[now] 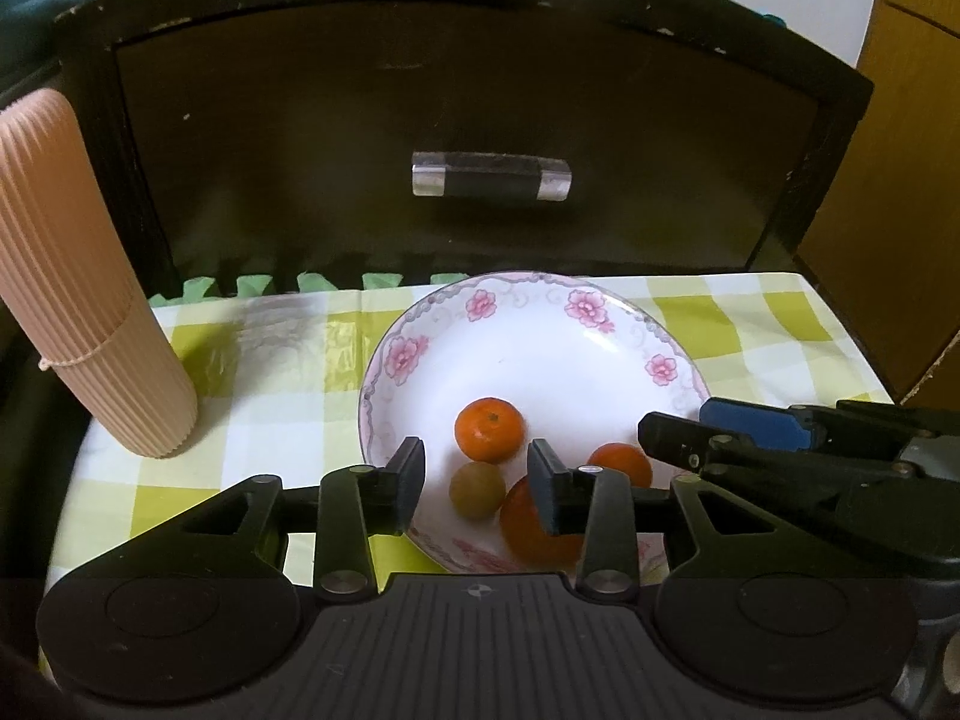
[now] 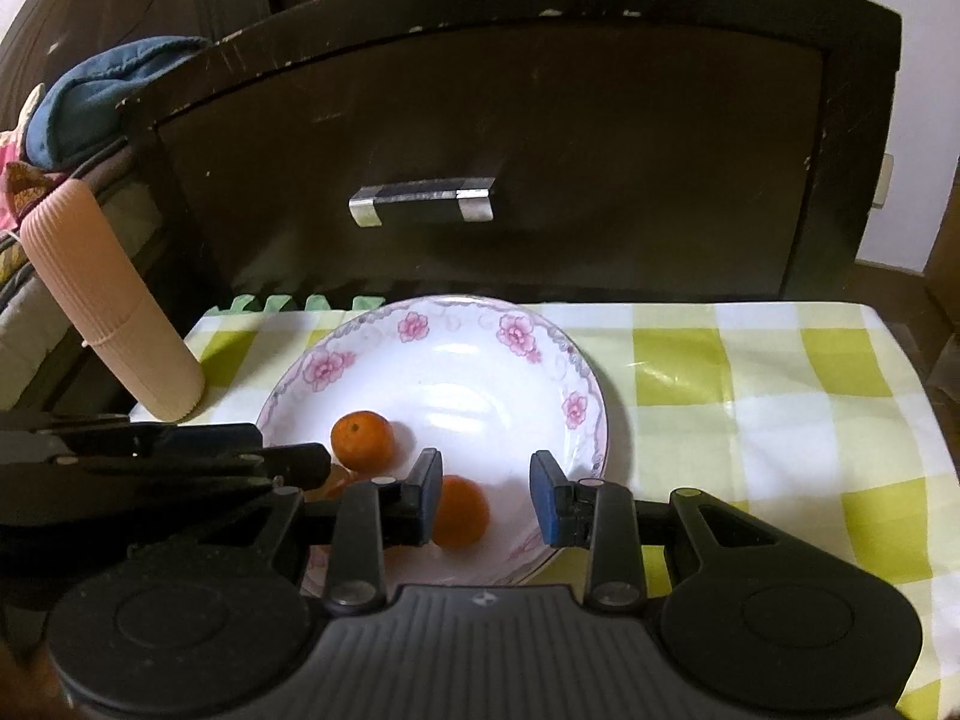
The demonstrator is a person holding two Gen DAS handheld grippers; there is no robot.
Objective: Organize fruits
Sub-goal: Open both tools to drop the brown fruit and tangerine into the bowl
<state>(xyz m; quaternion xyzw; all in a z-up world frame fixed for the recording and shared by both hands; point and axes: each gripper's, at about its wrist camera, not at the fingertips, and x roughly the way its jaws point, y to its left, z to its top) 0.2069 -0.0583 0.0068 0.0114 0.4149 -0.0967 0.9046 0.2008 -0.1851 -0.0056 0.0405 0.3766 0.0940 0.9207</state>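
Observation:
A white flowered plate (image 1: 384,354) (image 2: 591,372) lies on the checked cloth. It holds two small mandarins (image 1: 489,429) (image 1: 621,462), a larger orange (image 1: 528,531) and a greenish-yellow fruit (image 1: 477,489). My left gripper (image 1: 477,483) hangs over the plate's near side. Its jaws stand apart around the greenish fruit, with gaps on both sides. My right gripper (image 2: 486,495) is also over the plate with its jaws apart. An orange fruit (image 2: 462,513) lies beside its left finger, untouched by the right one. Each gripper also shows from the side in the other's view: the left gripper (image 2: 312,462) and the right gripper (image 1: 672,420).
A tall ribbed pink cylinder (image 1: 90,300) (image 2: 114,312) stands left of the plate. A dark wooden drawer front with a metal handle (image 1: 489,177) (image 2: 423,198) rises right behind the table. The green-and-white cloth (image 2: 750,390) stretches to the right. Blue fabric (image 2: 90,102) lies far left.

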